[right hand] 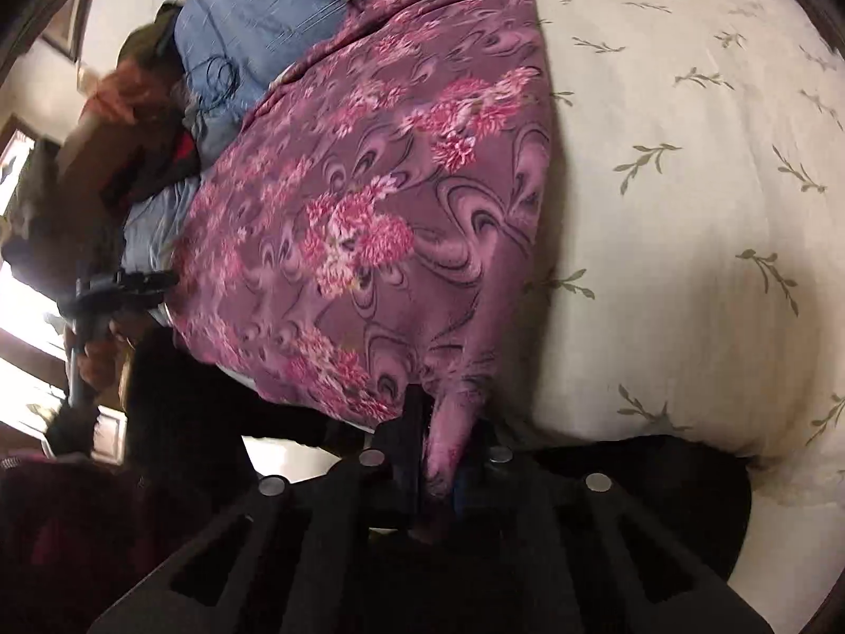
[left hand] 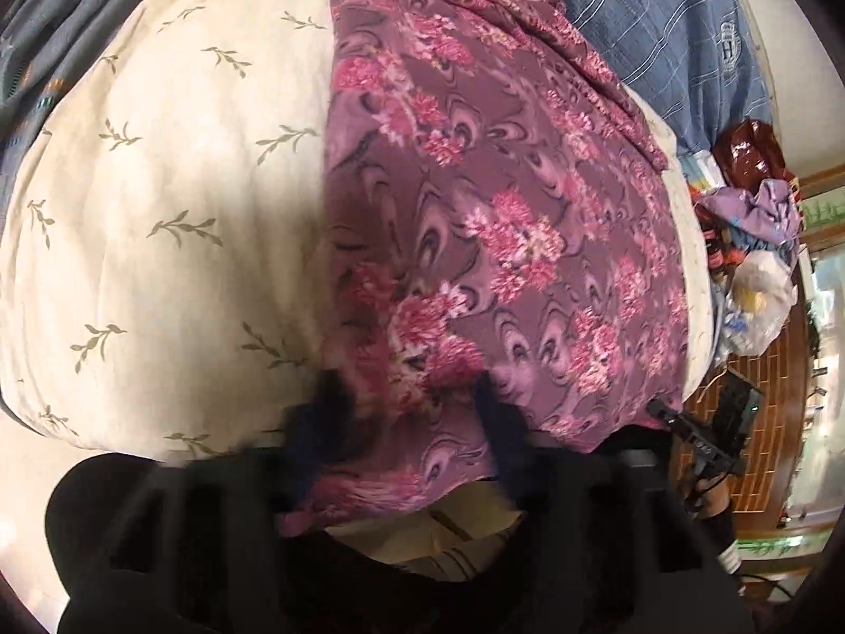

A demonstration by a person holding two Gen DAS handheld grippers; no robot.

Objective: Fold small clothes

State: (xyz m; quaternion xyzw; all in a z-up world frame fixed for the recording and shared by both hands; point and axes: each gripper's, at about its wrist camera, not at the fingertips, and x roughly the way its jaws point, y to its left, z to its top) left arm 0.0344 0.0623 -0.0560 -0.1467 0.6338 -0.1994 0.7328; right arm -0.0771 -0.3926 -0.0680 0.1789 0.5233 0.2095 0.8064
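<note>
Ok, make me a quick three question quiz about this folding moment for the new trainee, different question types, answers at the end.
1. True or false: the right gripper is shut on a bunched corner of the purple floral garment.
2. Multiple choice: the garment lies on A) a wooden floor, B) a cream bedcover with a leaf print, C) a metal tray.
3. Fill in: the left gripper has its fingers spread, with the garment's near ____ between them.

Key: 1 true. 2 B. 3 edge; in the blurred left wrist view its fingers stand well apart, so it looks open, not clamped.

2 close wrist views, shared floral cloth [left hand: 501, 222]
</note>
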